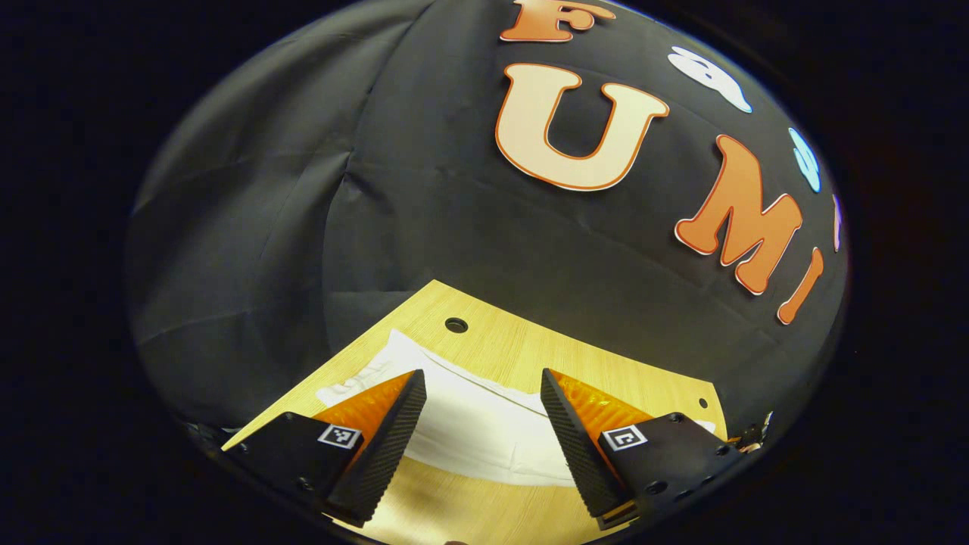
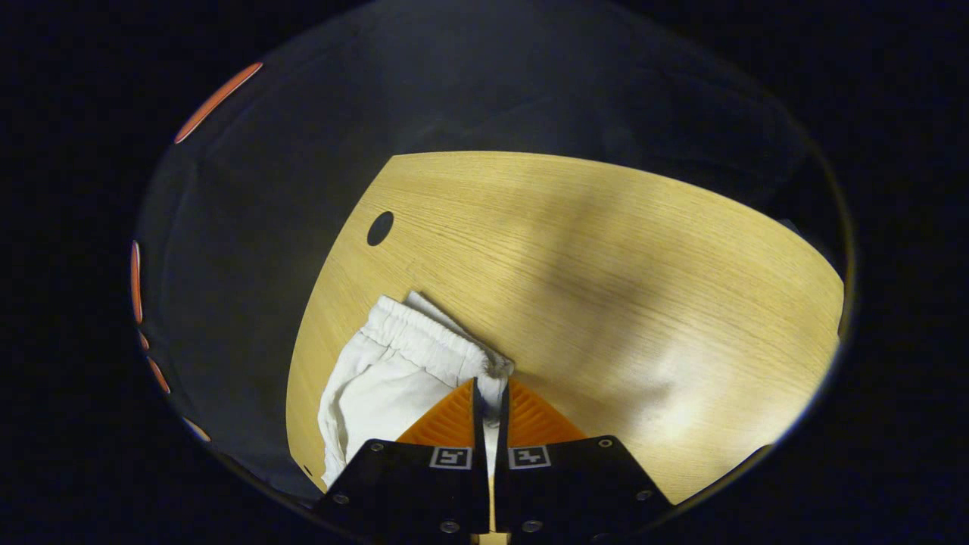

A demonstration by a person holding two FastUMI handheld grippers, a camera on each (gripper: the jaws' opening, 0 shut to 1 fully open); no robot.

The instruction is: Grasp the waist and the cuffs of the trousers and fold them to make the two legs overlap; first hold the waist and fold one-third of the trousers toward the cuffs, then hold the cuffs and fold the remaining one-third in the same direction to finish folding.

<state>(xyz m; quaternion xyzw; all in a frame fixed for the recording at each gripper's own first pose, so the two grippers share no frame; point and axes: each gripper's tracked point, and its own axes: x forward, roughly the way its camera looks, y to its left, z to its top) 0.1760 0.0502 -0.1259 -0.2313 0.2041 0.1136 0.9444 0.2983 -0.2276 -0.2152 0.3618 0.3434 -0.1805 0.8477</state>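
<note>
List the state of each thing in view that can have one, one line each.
Trousers: white, lying on the table, elastic waist gathered, right end pinched.
Right gripper: shut on the trousers near the waistband.
Left gripper: open, fingers apart over the trousers.
Table: wooden, bearing the trousers.

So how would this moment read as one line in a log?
left hand-held gripper: open over trousers | right hand-held gripper: shut on trousers' waist | table: trousers lying flat

Recording booth, black cloth wall (image 1: 424, 227), wooden table (image 2: 606, 250)
</note>
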